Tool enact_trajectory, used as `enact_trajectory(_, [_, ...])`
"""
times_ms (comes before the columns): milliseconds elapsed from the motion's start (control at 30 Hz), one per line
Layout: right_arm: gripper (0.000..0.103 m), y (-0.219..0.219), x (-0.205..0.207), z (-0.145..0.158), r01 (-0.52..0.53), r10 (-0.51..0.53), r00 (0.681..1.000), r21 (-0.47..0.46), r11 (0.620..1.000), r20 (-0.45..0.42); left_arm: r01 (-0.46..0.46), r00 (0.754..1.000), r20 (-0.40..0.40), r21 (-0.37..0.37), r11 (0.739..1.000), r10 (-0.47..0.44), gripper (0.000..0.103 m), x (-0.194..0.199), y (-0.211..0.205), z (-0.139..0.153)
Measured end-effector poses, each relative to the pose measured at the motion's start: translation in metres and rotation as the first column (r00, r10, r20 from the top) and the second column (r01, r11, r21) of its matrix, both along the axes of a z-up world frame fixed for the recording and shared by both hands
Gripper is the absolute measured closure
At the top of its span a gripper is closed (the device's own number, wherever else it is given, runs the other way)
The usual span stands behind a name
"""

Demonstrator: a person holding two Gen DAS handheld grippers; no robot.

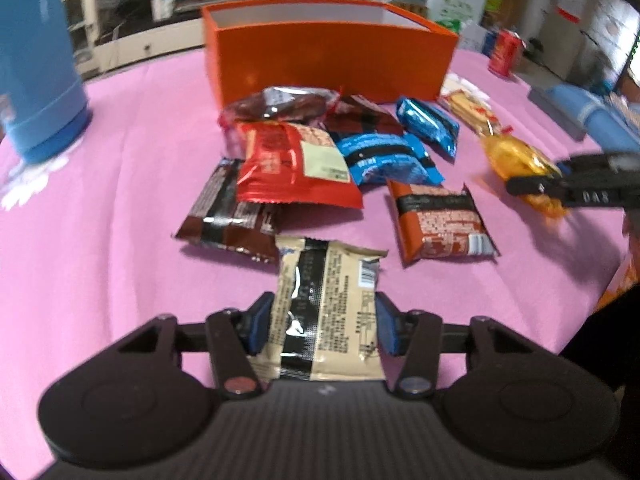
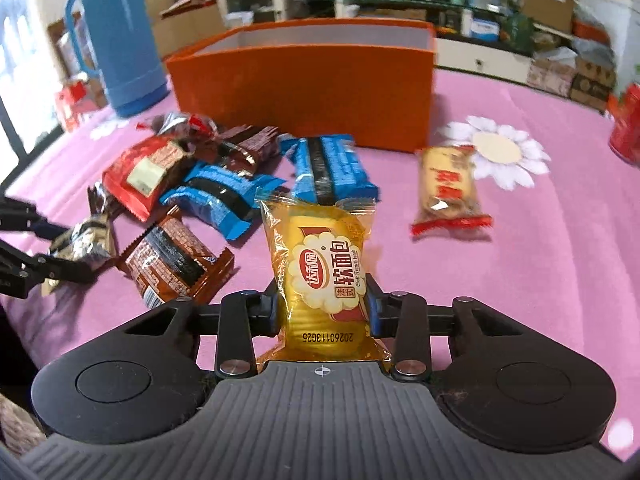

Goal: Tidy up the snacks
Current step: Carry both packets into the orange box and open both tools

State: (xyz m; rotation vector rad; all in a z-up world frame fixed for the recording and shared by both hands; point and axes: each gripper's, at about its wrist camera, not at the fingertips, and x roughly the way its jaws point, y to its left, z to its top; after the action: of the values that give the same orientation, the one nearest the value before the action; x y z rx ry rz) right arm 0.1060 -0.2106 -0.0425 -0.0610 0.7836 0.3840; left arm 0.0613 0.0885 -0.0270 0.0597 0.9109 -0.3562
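Note:
My left gripper (image 1: 322, 326) is shut on a beige snack packet (image 1: 328, 312) near the front of the pink table. My right gripper (image 2: 323, 312) is shut on a yellow soft-bread packet (image 2: 320, 268); it also shows in the left wrist view (image 1: 520, 164). An open orange box (image 1: 328, 56) stands at the back, also in the right wrist view (image 2: 304, 88). In front of it lie several packets: red (image 1: 296, 164), blue (image 1: 384, 156), brown (image 1: 228, 212), orange-brown (image 1: 440, 220). A cracker packet (image 2: 448, 188) lies to the right.
A blue thermos (image 2: 116, 36) stands at the left of the pink tablecloth (image 1: 100, 240). A red can (image 1: 506, 50) stands at the back right. A blue-grey object (image 1: 580, 108) lies at the right edge. Cluttered shelves are behind the table.

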Motion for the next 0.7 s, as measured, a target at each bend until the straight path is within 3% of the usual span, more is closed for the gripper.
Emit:
enact_trajectory(167, [0.085,-0.013,-0.018,0.01,0.05,-0.05,0.998,0.014,0.999,0.025,-0.042,0.999,0.027,-0.062,0.997,0.043,0.051,-0.025,-0.003,0.016])
enact_trajectory(300, [0.085,-0.023,-0.02,0.017,0.078,-0.079,0.997,0.078,0.994,0.013,-0.041,0.997,0.059,-0.13,0.991,0.049,0.051,-0.022,-0.005,0.035])
enact_trajectory(500, [0.085,-0.034,-0.001,0.04,0.136,-0.137,0.99,0.235,0.962,-0.013,-0.06,0.983,0.158,-0.219,0.974,0.096,0.051,0.029,-0.004,0.077])
enact_trajectory(700, [0.085,-0.007,0.052,0.104,0.087,-0.126,0.978,0.225,0.97,0.166,-0.131,0.95,0.238,-0.286,0.949,0.203,0.052,0.105,0.001,0.11])
